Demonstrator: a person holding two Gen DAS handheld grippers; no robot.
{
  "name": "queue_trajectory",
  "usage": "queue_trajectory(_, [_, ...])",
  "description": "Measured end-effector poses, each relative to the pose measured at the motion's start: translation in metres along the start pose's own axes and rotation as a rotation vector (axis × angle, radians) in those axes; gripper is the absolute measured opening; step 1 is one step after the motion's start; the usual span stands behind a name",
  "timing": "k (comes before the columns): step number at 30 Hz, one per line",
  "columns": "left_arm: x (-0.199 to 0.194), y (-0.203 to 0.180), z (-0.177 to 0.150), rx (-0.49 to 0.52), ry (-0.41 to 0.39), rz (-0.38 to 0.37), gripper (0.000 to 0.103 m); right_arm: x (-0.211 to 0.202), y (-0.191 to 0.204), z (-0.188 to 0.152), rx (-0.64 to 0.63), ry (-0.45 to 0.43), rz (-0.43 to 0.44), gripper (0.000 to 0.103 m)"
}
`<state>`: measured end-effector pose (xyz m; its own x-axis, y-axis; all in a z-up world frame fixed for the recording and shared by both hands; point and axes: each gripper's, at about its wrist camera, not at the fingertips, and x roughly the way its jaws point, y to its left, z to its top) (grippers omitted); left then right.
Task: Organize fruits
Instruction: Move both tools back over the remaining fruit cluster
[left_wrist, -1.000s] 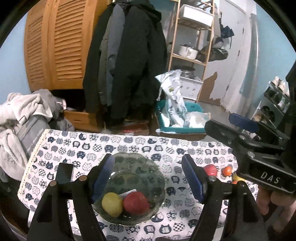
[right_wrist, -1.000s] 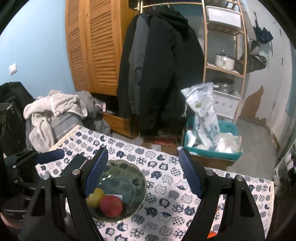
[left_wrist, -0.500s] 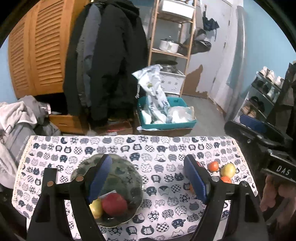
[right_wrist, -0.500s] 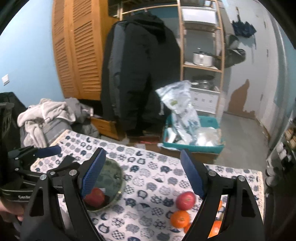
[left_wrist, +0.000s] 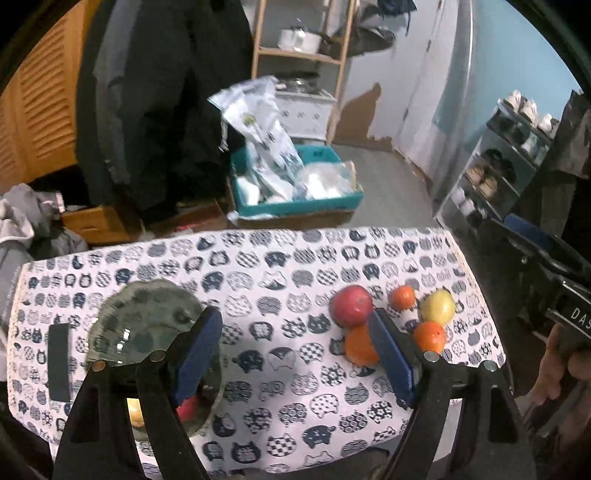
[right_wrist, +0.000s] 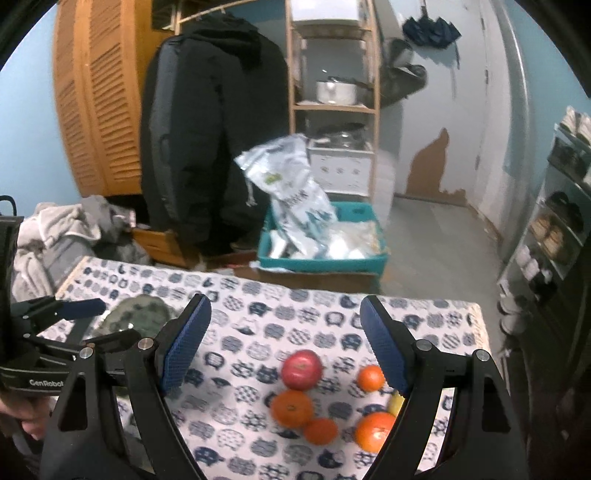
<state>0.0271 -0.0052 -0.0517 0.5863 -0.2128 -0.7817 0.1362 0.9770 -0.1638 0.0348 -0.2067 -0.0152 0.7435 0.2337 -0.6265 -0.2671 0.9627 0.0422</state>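
Observation:
A glass bowl stands on the left of the cat-print tablecloth with a red fruit and a yellow fruit inside, partly hidden by my left fingers. On the right lie a red apple, a yellow fruit and several oranges. My left gripper is open and empty above the table's middle. My right gripper is open and empty above the apple and the oranges. The bowl also shows in the right wrist view.
A black flat object lies left of the bowl. Beyond the table, a teal crate with plastic bags sits on the floor, dark coats hang by a wooden wardrobe, and a shoe rack stands right.
Both grippers have swung right, from over the bowl toward the loose fruit on the right of the table. Both stay open and empty.

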Motion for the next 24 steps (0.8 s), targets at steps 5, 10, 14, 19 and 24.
queue_trajectory(5, [0.019, -0.021, 0.0, 0.013, 0.054, -0.028, 0.083, 0.002, -0.027, -0.012, 0.028, 0.027, -0.05, 0.082])
queue_trajectory(10, [0.033, -0.043, 0.002, 0.041, 0.091, -0.051, 0.083, 0.004, -0.053, -0.025, 0.056, 0.053, -0.092, 0.082])
queue_trajectory(14, [0.046, -0.057, 0.002, 0.058, 0.124, -0.058, 0.083, 0.006, -0.069, -0.032, 0.076, 0.071, -0.118, 0.082])
queue_trajectory(19, [0.057, -0.069, 0.004, 0.079, 0.14, -0.051, 0.083, 0.005, -0.089, -0.039, 0.102, 0.087, -0.135, 0.082])
queue_trajectory(24, [0.068, -0.078, 0.005, 0.092, 0.158, -0.042, 0.083, 0.008, -0.103, -0.044, 0.116, 0.104, -0.149, 0.082])
